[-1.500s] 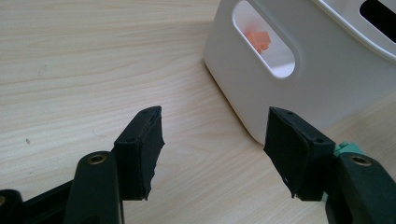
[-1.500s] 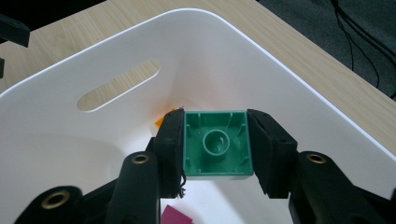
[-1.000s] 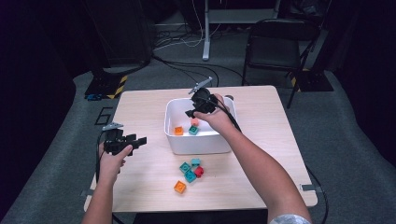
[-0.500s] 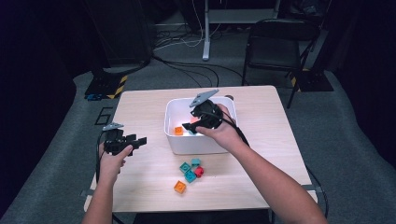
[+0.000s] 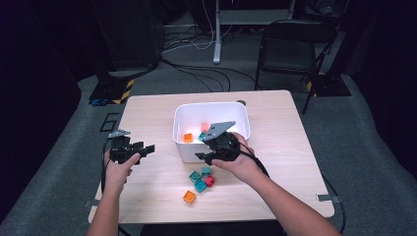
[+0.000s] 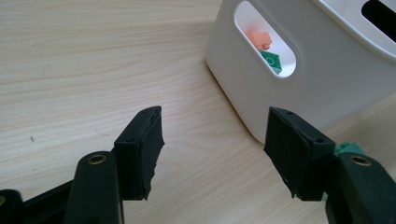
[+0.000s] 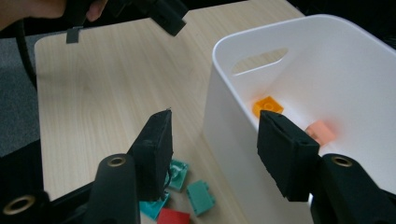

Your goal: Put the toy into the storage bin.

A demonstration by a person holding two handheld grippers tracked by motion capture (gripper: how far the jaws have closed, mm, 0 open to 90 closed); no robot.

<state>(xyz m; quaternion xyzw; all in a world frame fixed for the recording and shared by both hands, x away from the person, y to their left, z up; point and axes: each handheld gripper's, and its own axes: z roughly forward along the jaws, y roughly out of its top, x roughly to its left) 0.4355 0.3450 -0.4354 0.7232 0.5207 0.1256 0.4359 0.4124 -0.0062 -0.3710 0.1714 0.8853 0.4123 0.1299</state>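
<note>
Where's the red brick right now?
In the high view the red brick lies on the table just in front of the white bin, at the right edge of the teal bricks, below the right tongs.

3 bricks (image 5: 194, 136) lie in the bin (image 5: 182, 149), 5 bricks (image 5: 200, 181) before it.

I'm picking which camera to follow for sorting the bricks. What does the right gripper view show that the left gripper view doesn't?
Right gripper view alone: the loose teal bricks and red brick on the table by the bin, the orange brick inside it, and the left gripper far off.

Left gripper view alone: a green brick seen through the bin's side handle slot.

Both: the white bin, a pale pink brick inside it, the wooden table, and open, empty jaws.
</note>
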